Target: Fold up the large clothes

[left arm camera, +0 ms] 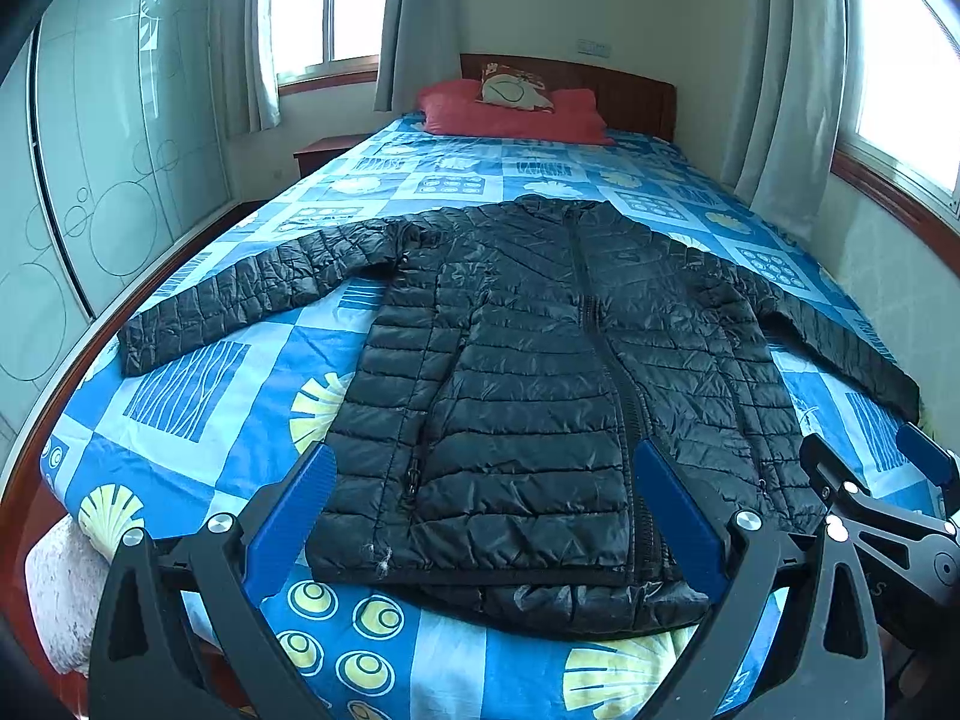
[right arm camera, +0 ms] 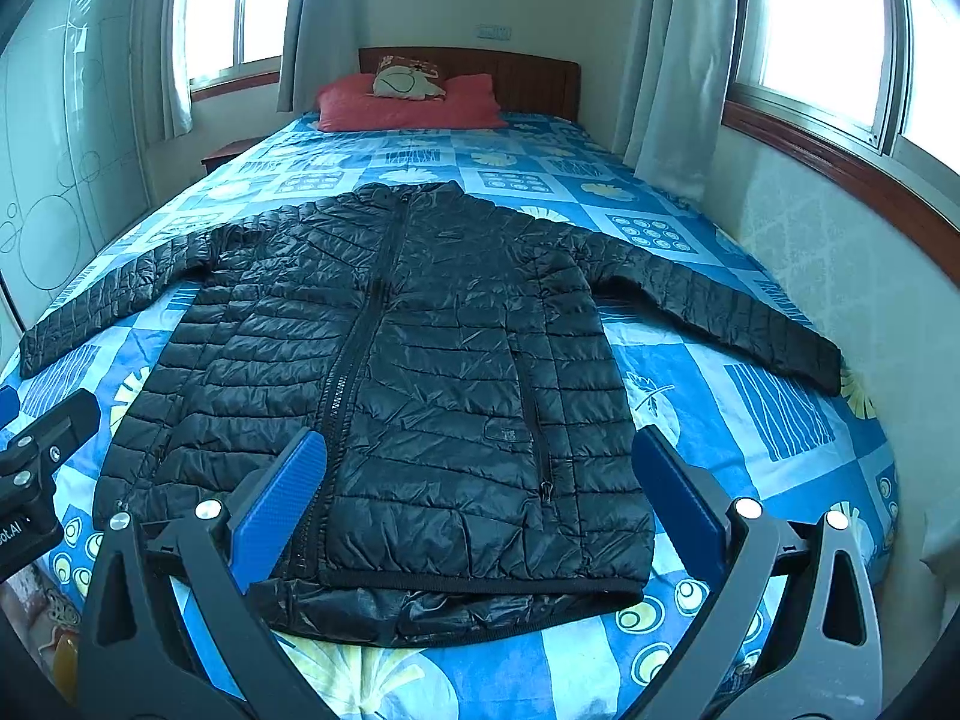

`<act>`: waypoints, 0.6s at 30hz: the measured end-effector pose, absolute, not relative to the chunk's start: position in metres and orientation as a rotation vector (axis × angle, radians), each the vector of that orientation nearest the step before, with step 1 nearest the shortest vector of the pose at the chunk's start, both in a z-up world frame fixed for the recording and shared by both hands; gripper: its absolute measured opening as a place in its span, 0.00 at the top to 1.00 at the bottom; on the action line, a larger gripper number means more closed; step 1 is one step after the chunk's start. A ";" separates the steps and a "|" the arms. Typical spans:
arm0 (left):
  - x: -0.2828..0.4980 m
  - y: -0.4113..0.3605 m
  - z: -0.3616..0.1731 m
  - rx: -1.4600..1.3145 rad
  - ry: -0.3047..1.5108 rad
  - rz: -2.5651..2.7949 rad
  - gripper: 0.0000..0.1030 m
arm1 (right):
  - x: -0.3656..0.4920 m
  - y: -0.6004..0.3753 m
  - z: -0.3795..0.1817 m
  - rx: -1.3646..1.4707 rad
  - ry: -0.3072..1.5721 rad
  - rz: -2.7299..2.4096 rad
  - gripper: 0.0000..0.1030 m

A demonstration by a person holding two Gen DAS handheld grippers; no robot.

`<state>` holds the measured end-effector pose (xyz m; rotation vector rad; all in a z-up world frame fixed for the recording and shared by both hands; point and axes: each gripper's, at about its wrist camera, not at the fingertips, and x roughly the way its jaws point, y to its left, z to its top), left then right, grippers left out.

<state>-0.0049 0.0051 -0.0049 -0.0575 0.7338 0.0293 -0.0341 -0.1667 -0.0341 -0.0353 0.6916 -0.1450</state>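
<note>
A black quilted puffer jacket (left arm camera: 528, 372) (right arm camera: 408, 372) lies flat and zipped on the bed, collar toward the headboard, both sleeves spread out to the sides. My left gripper (left arm camera: 483, 468) hovers open above the hem on the jacket's left half, blue fingers wide apart, holding nothing. My right gripper (right arm camera: 477, 456) is open too, hovering over the hem on the right half. Each gripper shows at the edge of the other's view: the right gripper (left arm camera: 870, 480) and the left gripper (right arm camera: 36, 450).
The bed carries a blue patterned sheet (left arm camera: 198, 384) (right arm camera: 750, 420), with a red pillow (left arm camera: 510, 111) and a small cushion at the wooden headboard. A glass wardrobe (left arm camera: 120, 150) stands left, a curtained window wall (right arm camera: 840, 240) close on the right.
</note>
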 end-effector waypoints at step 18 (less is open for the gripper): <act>-0.003 0.013 -0.008 -0.061 0.741 0.036 0.05 | -0.034 -0.165 -0.035 -0.036 0.693 -0.146 0.02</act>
